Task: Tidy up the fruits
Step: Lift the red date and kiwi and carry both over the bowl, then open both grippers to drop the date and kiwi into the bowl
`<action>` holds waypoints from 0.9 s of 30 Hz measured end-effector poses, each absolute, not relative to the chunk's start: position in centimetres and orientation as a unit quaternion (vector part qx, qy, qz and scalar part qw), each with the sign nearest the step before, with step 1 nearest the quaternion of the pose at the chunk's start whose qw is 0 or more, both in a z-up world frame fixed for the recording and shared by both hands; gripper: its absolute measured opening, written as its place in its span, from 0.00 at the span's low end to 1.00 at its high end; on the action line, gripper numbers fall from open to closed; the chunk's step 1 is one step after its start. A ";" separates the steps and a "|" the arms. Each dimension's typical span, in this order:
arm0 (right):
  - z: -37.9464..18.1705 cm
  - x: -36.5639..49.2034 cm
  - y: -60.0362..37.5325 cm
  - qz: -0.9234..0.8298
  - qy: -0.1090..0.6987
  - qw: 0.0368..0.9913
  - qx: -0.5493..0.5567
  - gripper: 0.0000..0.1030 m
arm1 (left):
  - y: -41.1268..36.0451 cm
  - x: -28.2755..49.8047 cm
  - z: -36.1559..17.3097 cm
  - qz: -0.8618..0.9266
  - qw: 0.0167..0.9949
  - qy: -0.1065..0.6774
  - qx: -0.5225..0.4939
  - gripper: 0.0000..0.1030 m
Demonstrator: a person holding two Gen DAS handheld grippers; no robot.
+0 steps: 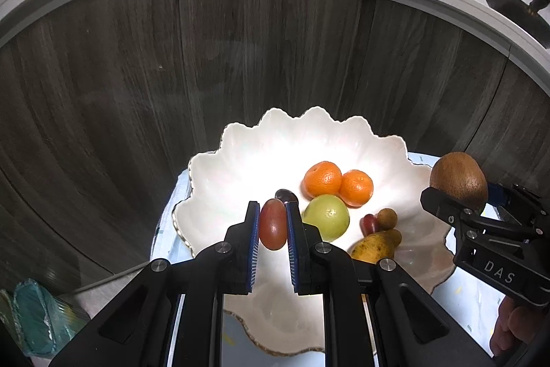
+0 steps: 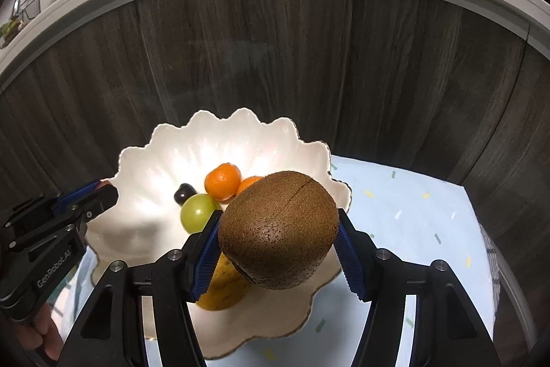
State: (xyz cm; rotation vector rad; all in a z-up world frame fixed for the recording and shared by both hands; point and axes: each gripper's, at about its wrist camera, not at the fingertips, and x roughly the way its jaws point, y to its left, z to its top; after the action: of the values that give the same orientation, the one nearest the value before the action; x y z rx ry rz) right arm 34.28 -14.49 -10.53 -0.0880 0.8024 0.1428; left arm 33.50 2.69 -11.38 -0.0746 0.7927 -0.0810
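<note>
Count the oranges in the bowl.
2: one orange at the middle of the white bowl, the second orange touching its right side. Others could be hidden behind the grippers.

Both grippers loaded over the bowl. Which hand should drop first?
Left, probably: left gripper holds its grape over bare bowl floor, while the right gripper's kiwi hangs above piled fruit.

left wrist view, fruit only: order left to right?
Red grape held in the left hand-held gripper → green apple → small red grape → kiwi held in the right hand-held gripper. Oranges, dark grape and the yellow fruit overlap these, so left out.
</note>
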 end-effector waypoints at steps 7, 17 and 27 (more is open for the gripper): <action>-11.4 35.5 -14.6 0.068 0.404 0.911 -0.045 0.60 | 2.4 34.4 -12.4 -0.042 0.916 0.398 -0.038 0.16; -12.8 36.2 -14.6 0.069 0.421 0.903 -0.042 0.61 | 2.3 34.8 -13.1 -0.037 0.913 0.406 -0.034 0.32; -11.3 35.7 -14.7 0.066 0.396 0.915 -0.039 0.81 | 2.4 33.9 -12.1 -0.013 0.923 0.384 -0.027 0.72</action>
State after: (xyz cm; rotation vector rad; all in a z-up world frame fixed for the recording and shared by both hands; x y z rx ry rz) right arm 35.68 -14.68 -11.25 -0.0801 0.8154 0.1349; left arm 33.90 2.43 -12.09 -0.0549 0.7877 -0.0272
